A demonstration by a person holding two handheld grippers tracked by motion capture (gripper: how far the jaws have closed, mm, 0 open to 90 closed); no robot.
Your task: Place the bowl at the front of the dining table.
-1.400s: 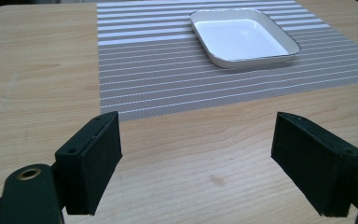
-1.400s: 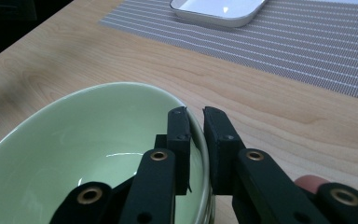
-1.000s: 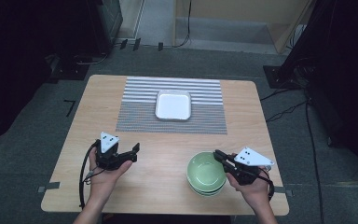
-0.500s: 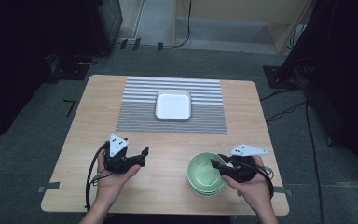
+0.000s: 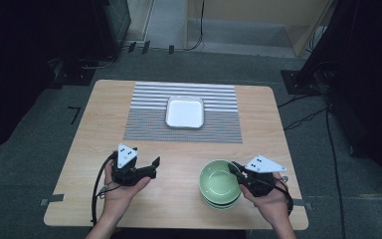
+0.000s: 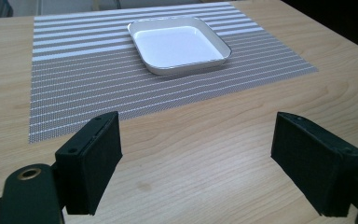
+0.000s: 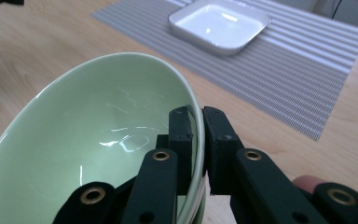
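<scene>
A stack of pale green bowls [image 5: 219,185] sits near the table's front right. My right gripper [image 5: 234,169] is shut on the right rim of the top green bowl [image 7: 98,154], one jaw inside and one outside [image 7: 198,133]; that bowl looks tilted up from the one beneath. My left gripper [image 5: 154,167] hovers at the front left, jaws wide open with nothing between them [image 6: 205,168]. A white square dish [image 5: 184,112] rests on the striped placemat [image 5: 144,124] ahead of it, also seen as the white dish [image 6: 179,44] and dish [image 7: 219,23].
The grey-and-white striped placemat [image 6: 74,88] covers the far middle of the wooden table [image 5: 94,129]. Bare wood [image 6: 191,140] lies between my left gripper and the mat. Cables and dark stands surround the table on the floor.
My right gripper has moved in from beside the bowls and shut on the top bowl's rim. My left gripper has shifted right, toward the table's middle, staying open.
</scene>
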